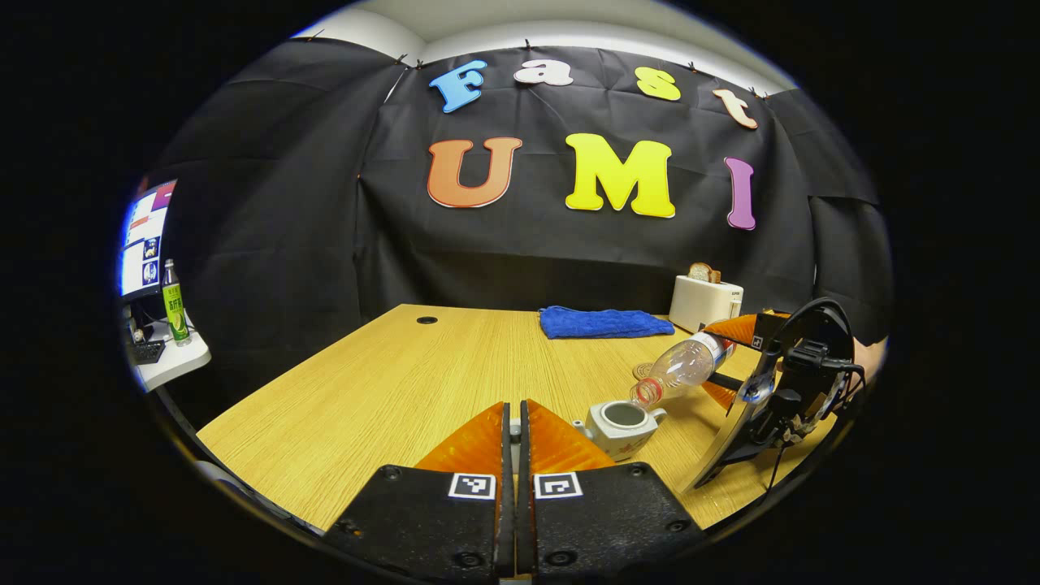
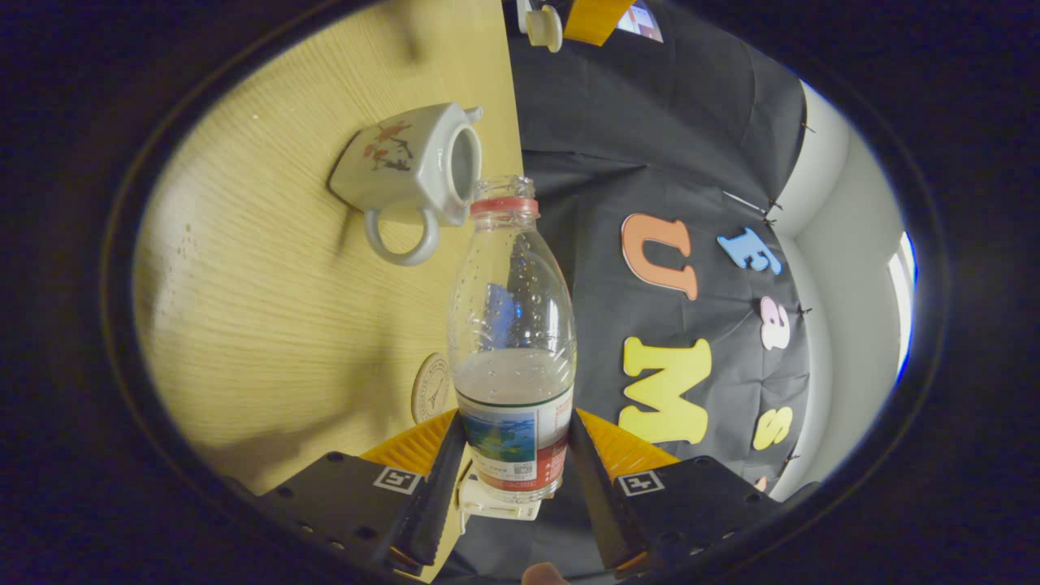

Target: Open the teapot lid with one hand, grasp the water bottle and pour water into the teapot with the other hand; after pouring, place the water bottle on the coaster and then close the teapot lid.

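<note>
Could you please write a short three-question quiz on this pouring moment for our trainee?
1. True or false: the teapot has its lid on.
2. What does the right gripper hold? A) blue cloth B) water bottle C) toaster
3. Fill in: the bottle's open neck is tipped toward the teapot's ____.

Key: 1. False, its top stands open. 2. B. 3. Opening.

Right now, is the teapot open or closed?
Open. The teapot shows a bare round opening on top, and the bottle mouth is tipped over it.
</note>
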A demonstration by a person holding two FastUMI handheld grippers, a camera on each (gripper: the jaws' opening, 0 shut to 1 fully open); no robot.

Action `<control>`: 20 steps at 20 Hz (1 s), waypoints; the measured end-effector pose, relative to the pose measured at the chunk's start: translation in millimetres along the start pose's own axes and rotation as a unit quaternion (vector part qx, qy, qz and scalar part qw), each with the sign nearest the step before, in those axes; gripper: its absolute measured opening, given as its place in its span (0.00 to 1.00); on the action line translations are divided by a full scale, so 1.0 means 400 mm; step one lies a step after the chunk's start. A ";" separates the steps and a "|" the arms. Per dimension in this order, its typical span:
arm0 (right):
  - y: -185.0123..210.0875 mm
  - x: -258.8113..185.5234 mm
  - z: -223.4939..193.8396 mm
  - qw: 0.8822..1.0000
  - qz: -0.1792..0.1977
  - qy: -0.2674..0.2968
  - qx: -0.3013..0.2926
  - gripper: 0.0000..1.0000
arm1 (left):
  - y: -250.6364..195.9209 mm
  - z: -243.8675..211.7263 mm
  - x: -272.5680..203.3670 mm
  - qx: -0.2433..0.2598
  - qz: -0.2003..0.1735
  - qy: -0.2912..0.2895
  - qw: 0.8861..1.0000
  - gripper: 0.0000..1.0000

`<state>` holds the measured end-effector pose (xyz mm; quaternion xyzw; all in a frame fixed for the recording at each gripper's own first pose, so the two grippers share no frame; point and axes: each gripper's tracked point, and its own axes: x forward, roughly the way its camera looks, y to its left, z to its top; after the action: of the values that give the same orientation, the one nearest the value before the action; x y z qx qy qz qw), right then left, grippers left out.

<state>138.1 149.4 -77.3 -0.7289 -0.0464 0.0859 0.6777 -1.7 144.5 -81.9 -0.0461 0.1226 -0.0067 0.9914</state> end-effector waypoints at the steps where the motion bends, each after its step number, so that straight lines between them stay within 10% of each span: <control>1: 0.001 0.002 0.002 1.000 -0.002 -0.001 -0.005 0.74 | 0.000 0.000 -0.001 -0.001 0.000 0.000 1.000 0.03; 20: -0.102 0.009 0.051 0.991 -0.062 -0.029 -0.116 0.73 | 0.007 -0.001 -0.010 -0.002 -0.004 -0.001 1.000 0.03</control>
<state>139.6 173.4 -38.1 -0.7957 -0.1211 0.0592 0.5905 -5.8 147.2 -81.6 -0.0488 0.1211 -0.0108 0.9914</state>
